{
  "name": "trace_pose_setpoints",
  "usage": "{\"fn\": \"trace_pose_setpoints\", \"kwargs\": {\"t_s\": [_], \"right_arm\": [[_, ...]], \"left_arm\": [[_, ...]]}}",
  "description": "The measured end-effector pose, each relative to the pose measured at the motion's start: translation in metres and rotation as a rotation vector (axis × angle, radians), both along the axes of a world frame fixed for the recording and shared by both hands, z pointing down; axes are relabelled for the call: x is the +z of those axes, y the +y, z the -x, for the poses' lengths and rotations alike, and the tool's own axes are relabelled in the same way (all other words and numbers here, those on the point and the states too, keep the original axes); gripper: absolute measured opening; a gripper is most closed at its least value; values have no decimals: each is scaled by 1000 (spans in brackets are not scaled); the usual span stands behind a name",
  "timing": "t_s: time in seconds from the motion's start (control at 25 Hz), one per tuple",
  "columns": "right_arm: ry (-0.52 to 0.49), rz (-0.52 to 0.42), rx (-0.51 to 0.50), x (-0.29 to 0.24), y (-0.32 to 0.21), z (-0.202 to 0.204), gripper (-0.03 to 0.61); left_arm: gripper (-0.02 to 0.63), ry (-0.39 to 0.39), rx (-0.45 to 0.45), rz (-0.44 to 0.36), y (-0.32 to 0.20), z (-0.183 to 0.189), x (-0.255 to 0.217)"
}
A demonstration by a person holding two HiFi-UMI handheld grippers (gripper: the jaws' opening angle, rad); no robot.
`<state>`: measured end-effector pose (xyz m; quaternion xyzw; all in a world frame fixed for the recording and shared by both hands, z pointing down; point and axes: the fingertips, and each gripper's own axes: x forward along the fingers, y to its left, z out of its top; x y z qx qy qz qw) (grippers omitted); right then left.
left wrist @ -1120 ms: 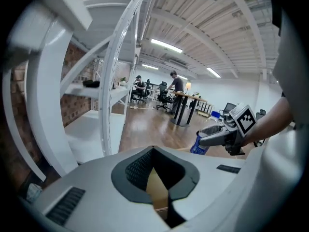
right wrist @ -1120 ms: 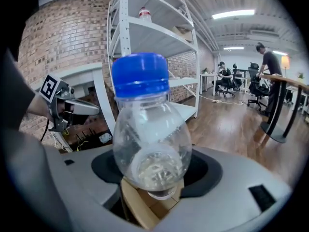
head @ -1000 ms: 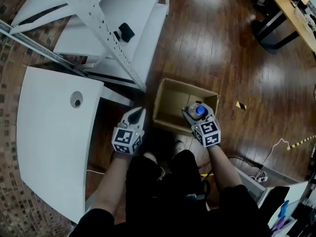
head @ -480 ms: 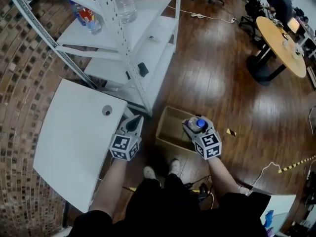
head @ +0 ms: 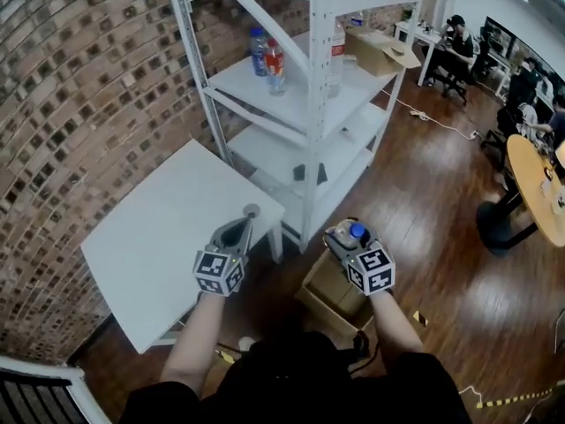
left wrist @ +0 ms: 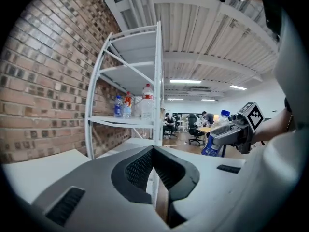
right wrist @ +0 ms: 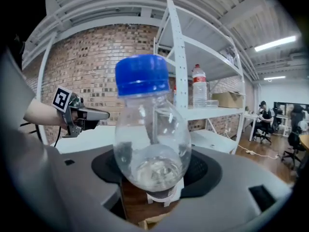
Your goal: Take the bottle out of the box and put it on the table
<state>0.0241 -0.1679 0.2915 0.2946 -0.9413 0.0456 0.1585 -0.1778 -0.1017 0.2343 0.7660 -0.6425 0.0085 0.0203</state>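
A clear plastic bottle with a blue cap stands upright between the jaws of my right gripper, which is shut on its lower body. In the head view this bottle and the right gripper hang above the open cardboard box on the floor. My left gripper is level beside it, over the near corner of the white table, jaws shut with nothing in them. From the left gripper view the bottle shows at the right, held clear of everything.
A white metal shelf rack stands behind the table, with several bottles and a cardboard box on it. A brick wall runs along the left. The table has a round hole. People sit at desks far right.
Both grippers have risen a long way. The bottle has come up out of the box in the right gripper. The head view has tipped up from the floor to the shelf and wall.
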Motion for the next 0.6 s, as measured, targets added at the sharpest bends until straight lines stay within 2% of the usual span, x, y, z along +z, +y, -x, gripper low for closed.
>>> {"fn": "trace_pose_setpoints", "kwargs": {"t_s": [0.2, 0.36, 0.6], "right_arm": [[-34, -1, -139, -35, 23, 90, 314], [-37, -11, -280, -48, 51, 170, 316], [-22, 9, -439, -41, 104, 279, 316]], "left_arm": [[-8, 5, -188, -38, 61, 90, -22], [-8, 31, -325, -60, 112, 154, -20], [-8, 22, -451, -66, 188, 231, -14]]}}
